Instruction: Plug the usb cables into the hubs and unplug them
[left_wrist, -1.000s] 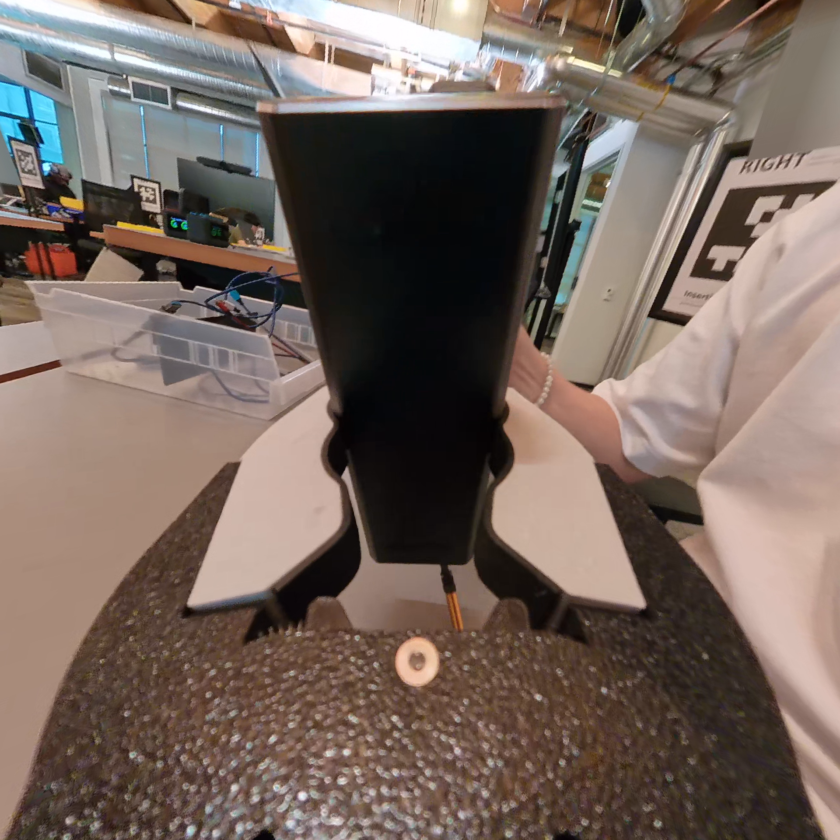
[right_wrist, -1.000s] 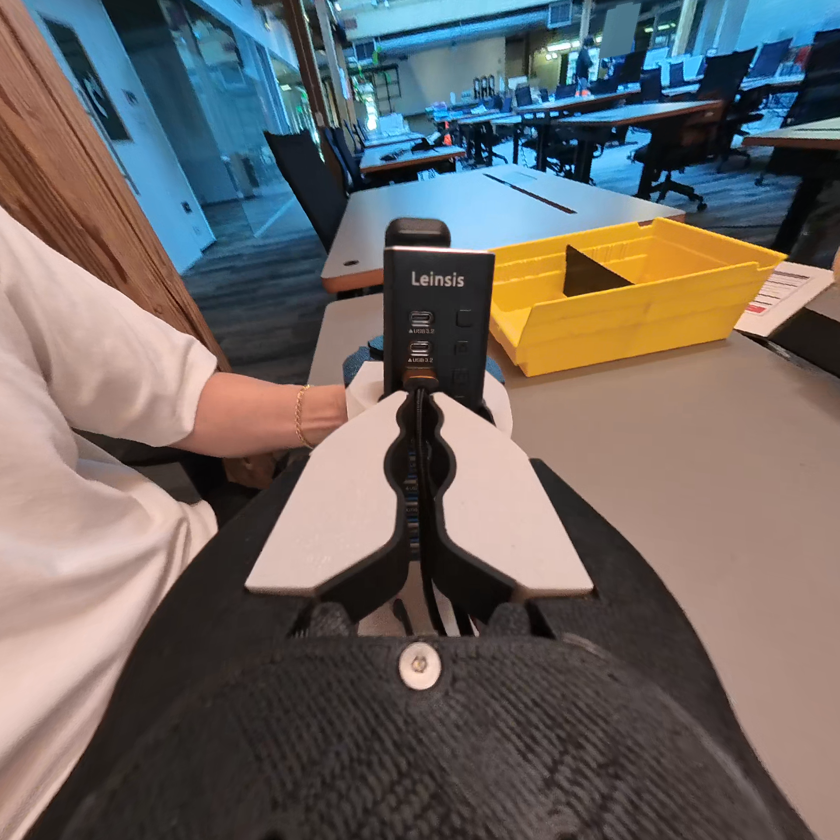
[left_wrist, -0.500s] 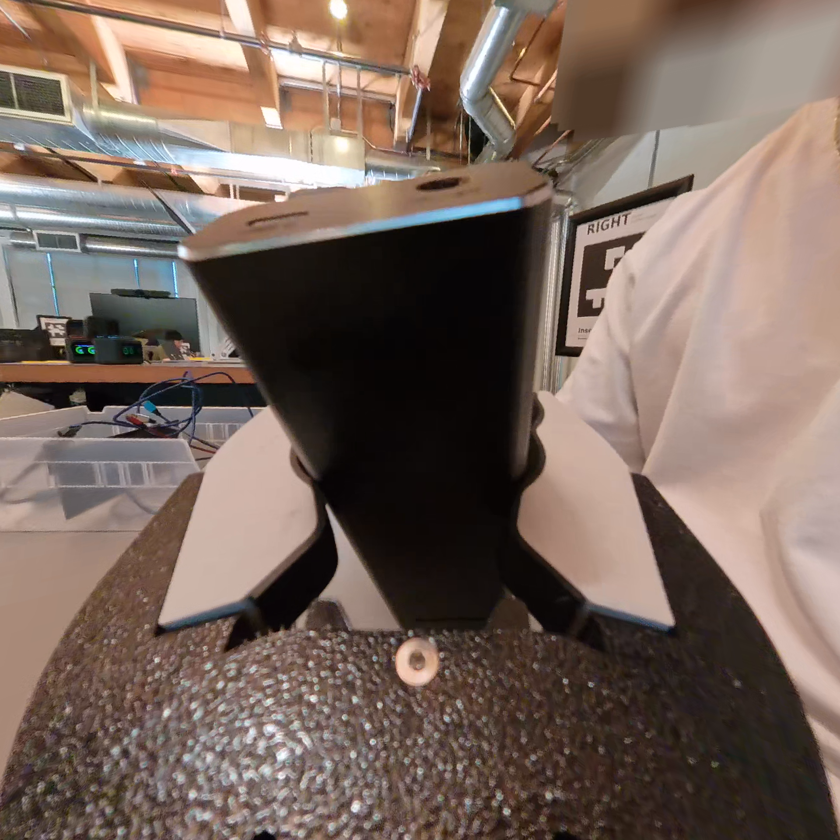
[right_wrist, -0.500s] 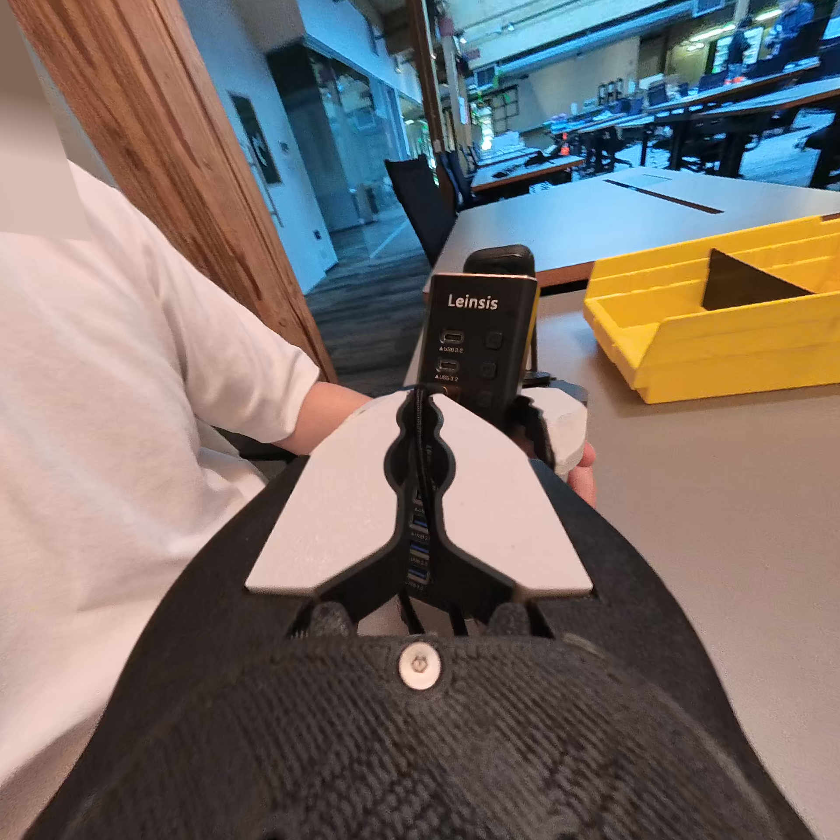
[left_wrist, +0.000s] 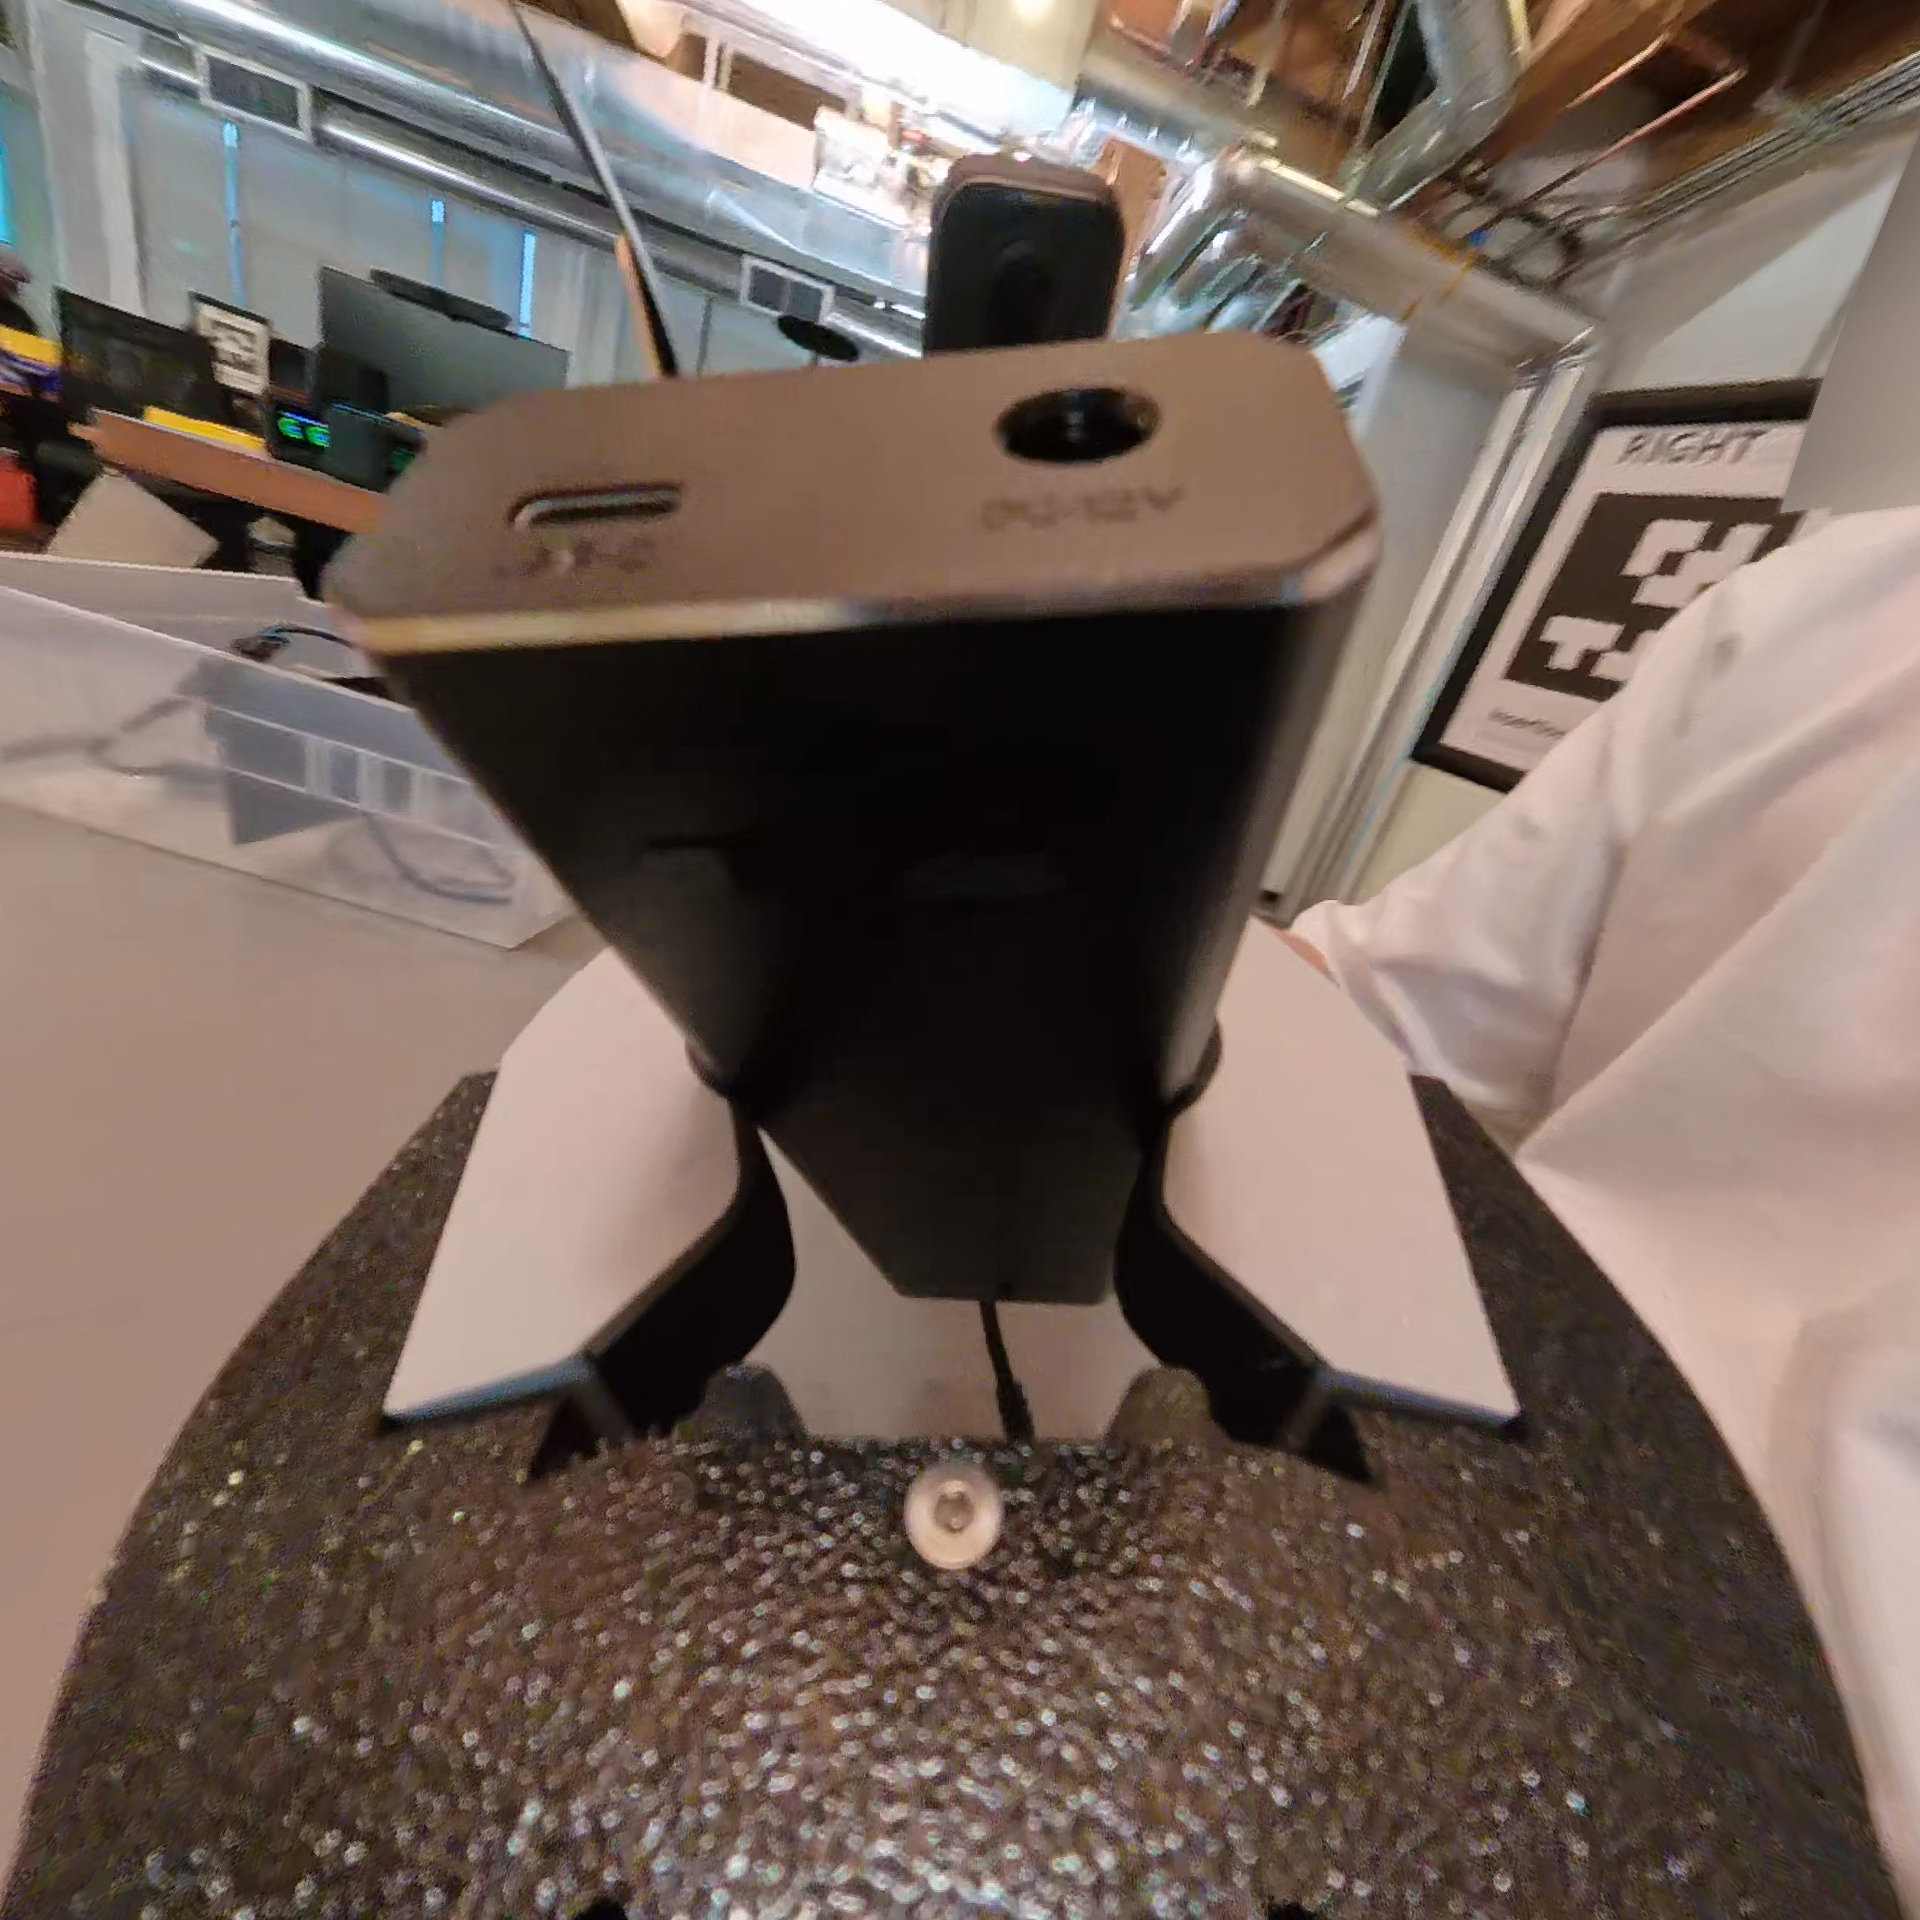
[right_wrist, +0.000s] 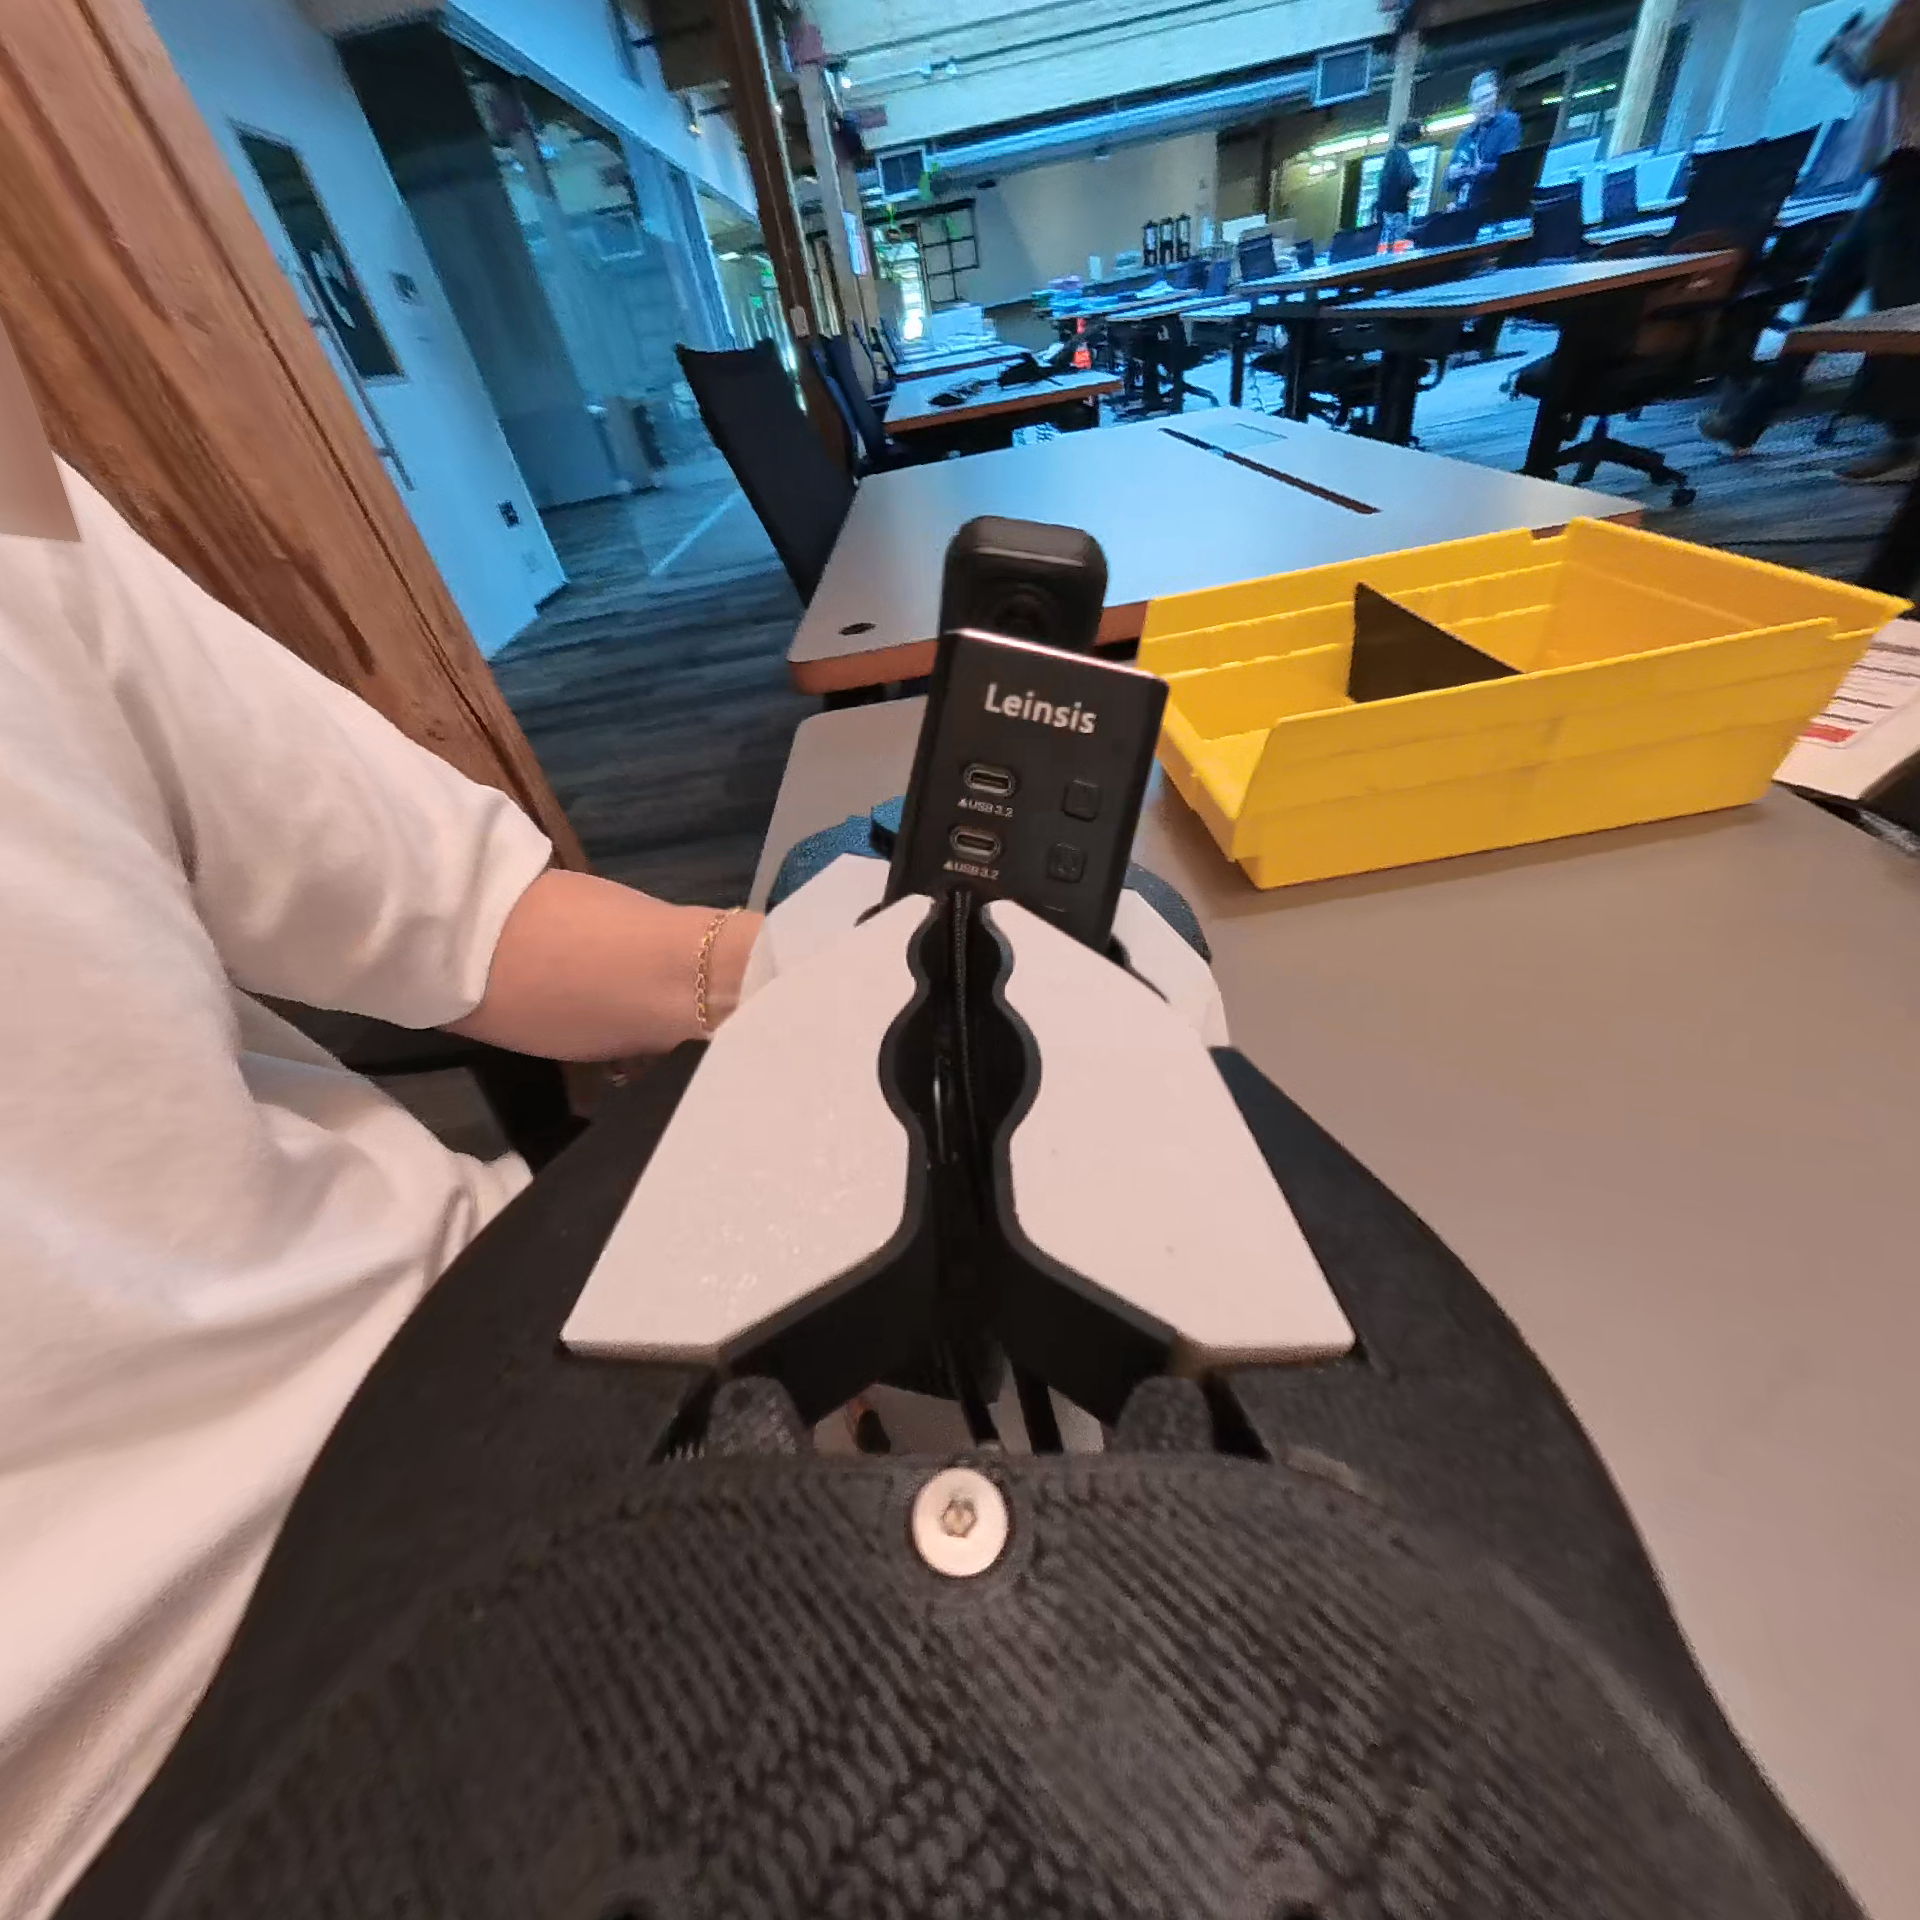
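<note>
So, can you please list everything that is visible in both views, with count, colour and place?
USB hub: one, black, upright in the left tongs.
USB cable: one, black braided, running from the hub's face down through the right tongs; plug hidden.
yellow bin: one, on the table right of the hub, with a black divider inside.
clear bin: one, transparent, far left on the table, wires inside.
table: one, grey.
paper: one, white, beside the yellow bin.
left tongs: white fingers, shut on the hub.
right tongs: white fingers, shut on the cable.
arm: one, white sleeve, gold bracelet.
</note>
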